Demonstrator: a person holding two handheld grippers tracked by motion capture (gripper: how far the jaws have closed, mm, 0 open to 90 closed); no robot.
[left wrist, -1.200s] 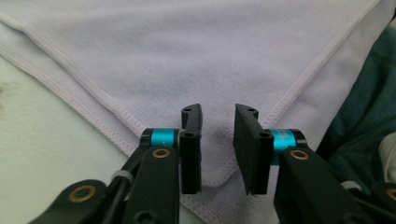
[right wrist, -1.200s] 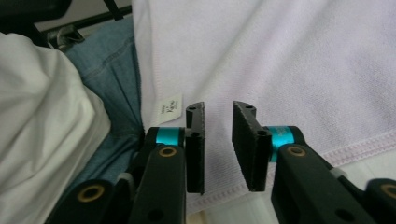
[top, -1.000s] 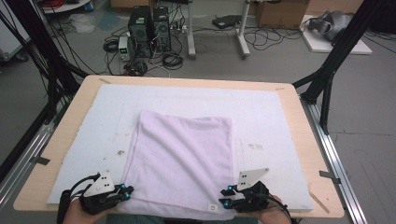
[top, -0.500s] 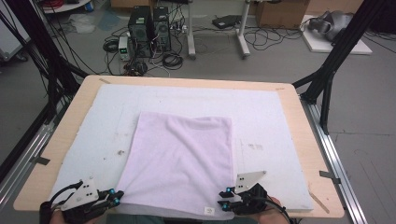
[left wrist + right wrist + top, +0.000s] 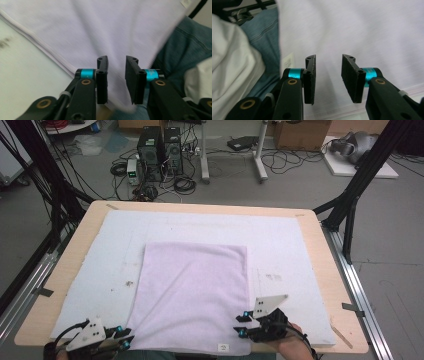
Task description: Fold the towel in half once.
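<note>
Lilac towel (image 5: 192, 295) flat on white mat (image 5: 300, 245); left gripper (image 5: 122, 342) at its near-left corner, right gripper (image 5: 241, 324) at its near-right edge; both just parted, clamping nothing.

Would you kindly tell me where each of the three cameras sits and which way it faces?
High view: above the near table edge, looking forward and down on the lilac towel, left gripper and right gripper.
Left gripper view: rides on the left gripper, facing the towel's corner; jeans show.
Right gripper view: rides on the right gripper, facing the towel; jeans show.
All share the towel.
</note>
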